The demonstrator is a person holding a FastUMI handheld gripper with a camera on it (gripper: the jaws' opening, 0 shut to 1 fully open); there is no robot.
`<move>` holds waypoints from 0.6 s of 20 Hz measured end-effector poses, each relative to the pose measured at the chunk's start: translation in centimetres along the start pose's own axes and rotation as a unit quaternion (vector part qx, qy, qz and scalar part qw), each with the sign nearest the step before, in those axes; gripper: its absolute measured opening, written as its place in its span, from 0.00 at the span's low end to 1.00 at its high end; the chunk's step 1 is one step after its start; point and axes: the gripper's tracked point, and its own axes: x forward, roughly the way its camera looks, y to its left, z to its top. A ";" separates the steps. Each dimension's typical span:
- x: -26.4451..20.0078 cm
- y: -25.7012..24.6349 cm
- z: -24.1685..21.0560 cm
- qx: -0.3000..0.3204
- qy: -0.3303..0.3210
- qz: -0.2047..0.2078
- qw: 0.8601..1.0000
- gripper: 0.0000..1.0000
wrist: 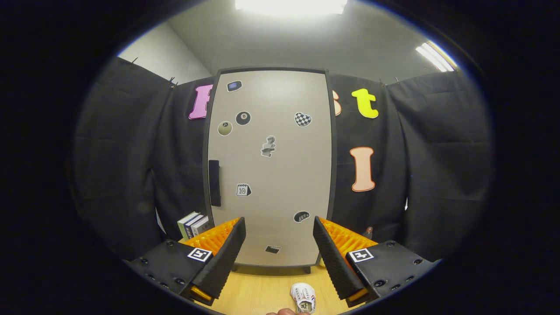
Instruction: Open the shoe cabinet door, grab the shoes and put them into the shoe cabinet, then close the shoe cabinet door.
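A few books (194, 224) stand upright in a row on the wooden table (258, 291), tucked against the black cloth wall (127, 166) that hangs in folds all round the booth. Near the table's other side a small brownish thing (369, 230) pokes up against the cloth (too little of it shows to say what it is). Overhead, two ceiling lights (291, 5) glare off a pale ceiling, one straight above and one further to the side.
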 end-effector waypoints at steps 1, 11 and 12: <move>-0.1 0.2 0.2 0.000 -0.002 0.000 1.000 0.97; -0.7 2.6 0.5 0.001 -0.003 0.019 1.000 0.97; -0.5 3.2 0.9 -0.001 -0.010 0.026 1.000 0.97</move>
